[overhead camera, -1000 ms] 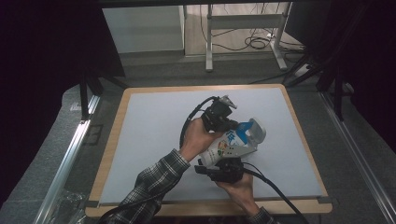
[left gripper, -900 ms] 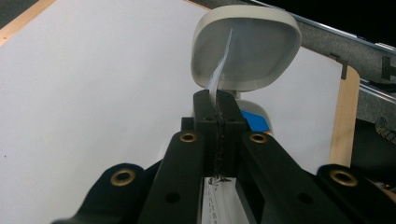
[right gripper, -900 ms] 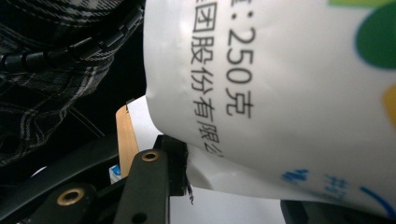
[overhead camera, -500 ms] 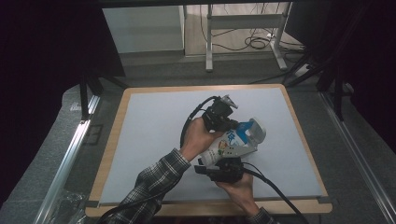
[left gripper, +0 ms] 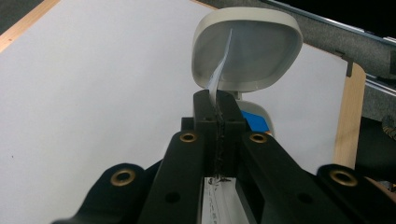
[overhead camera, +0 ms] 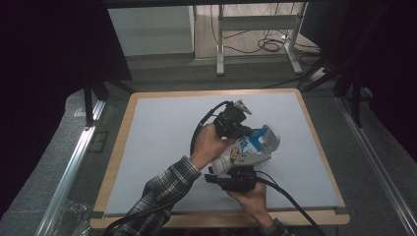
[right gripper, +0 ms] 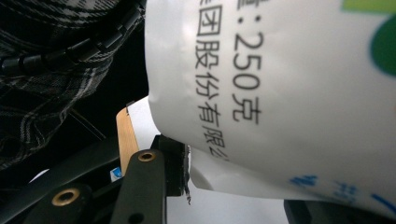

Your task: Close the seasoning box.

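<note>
The bench [overhead camera: 162,147] has a matt pale-grey top inside a light wood rim. The pouch [right gripper: 289,93] looks like glossy white plastic film with printed lettering; its flip lid [left gripper: 247,46] is smooth pale plastic. The left gripper [left gripper: 218,105] is matt black plastic with brass-coloured rivets. The sleeve [overhead camera: 157,196] is checked cloth.

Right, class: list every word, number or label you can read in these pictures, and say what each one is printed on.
":250克" on the white side of the container, in the right gripper view.
"团股份有限" in the row of black characters below it; the ends are cut off.
Blue print at the container's lower edge: too blurred to read.
A large blue character on the container in the high view: too small to read.
</note>
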Action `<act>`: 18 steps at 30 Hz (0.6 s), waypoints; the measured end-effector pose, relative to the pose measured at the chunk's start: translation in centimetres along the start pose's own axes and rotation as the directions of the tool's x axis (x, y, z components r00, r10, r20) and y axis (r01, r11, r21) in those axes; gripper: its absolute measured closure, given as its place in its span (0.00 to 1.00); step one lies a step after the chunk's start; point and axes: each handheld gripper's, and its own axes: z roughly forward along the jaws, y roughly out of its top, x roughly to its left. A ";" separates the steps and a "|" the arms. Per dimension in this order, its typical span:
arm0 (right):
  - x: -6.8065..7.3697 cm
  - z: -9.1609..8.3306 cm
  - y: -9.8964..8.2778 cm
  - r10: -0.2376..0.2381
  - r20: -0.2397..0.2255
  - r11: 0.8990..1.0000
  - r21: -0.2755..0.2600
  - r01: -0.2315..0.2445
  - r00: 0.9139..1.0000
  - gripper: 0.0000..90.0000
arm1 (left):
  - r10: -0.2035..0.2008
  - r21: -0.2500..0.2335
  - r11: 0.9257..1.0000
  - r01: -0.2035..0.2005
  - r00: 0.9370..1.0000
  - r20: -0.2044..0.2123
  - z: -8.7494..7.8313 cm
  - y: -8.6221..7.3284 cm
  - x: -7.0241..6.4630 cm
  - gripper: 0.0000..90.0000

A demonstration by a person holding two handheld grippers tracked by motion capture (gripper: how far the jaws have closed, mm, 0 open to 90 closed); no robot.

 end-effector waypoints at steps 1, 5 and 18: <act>0.0 0.0 0.0 0.000 0.000 1.000 0.000 0.000 1.000 0.69 | 0.000 0.000 1.000 0.000 1.000 0.000 0.0 0.0 0.0 1.00; 0.0 0.0 0.0 0.000 0.000 1.000 0.000 0.000 1.000 0.69 | 0.001 0.002 1.000 -0.001 1.000 0.000 0.0 0.0 0.0 1.00; 0.0 0.0 0.0 -0.003 0.001 1.000 0.000 0.003 1.000 0.69 | 0.004 0.007 1.000 -0.004 1.000 0.003 0.0 0.1 -0.1 1.00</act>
